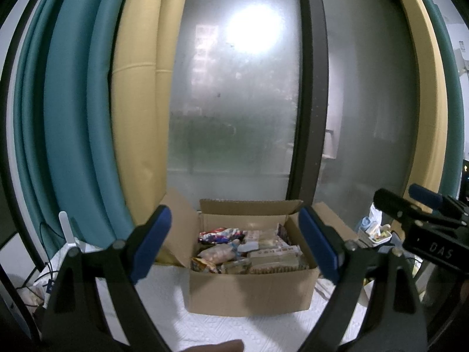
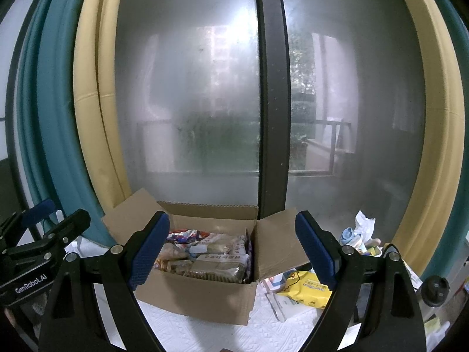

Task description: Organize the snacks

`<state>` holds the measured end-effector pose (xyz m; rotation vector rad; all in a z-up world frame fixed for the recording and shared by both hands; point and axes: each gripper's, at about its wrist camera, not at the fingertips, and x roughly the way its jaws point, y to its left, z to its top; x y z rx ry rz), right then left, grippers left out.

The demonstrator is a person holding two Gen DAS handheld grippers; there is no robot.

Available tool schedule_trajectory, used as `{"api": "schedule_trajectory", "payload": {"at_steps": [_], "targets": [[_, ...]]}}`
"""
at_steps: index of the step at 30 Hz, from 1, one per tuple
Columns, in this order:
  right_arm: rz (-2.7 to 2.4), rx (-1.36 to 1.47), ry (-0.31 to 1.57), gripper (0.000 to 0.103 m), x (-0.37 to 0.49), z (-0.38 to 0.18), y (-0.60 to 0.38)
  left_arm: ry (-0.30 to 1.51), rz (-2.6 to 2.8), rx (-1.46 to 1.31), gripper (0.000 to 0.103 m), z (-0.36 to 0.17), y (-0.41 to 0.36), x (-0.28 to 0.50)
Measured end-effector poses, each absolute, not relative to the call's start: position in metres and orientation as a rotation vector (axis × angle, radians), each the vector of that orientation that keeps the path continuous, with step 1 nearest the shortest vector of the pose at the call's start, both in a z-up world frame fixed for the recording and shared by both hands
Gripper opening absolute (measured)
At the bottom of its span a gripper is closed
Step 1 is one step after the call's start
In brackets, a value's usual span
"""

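An open cardboard box (image 1: 249,293) stands on a white textured cloth before a frosted glass door; it also shows in the right wrist view (image 2: 199,296). It holds several wrapped snacks (image 1: 249,252), also seen in the right wrist view (image 2: 205,252): biscuit packs, a pale bag, colourful wrappers. My left gripper (image 1: 234,246) is open and empty, in front of the box. My right gripper (image 2: 233,248) is open and empty, also facing the box. The right gripper shows at the right edge of the left wrist view (image 1: 422,220), the left gripper at the left edge of the right wrist view (image 2: 44,240).
A yellow wet-wipes pack (image 2: 304,289) and papers lie right of the box. A small tray of bottles and tissue (image 2: 360,237) stands behind it. A dark round lid (image 2: 436,289) is at far right. Cables and a white router (image 1: 66,231) are at left. Teal and yellow curtains flank the door.
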<state>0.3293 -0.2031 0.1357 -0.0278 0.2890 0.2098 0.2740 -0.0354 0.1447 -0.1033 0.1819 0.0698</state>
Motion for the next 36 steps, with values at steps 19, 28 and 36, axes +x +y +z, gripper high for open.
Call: {"api": "schedule_trajectory", "payload": {"at_steps": [19,28,36], "targets": [[0.202,-0.023,0.291,0.090,0.3292,0.1365,-0.2077,0.183,0.068,-0.102,0.089,0.1449,-0.0343,0.2751],[0.201,-0.024,0.292,0.090,0.3291,0.1368,-0.2075,0.184,0.070,-0.101,0.089,0.1449,-0.0346,0.2748],[0.200,-0.023,0.292,0.090,0.3280,0.1372,-0.2100,0.186,0.073,-0.102,0.089,0.1449,-0.0355,0.2747]]}}
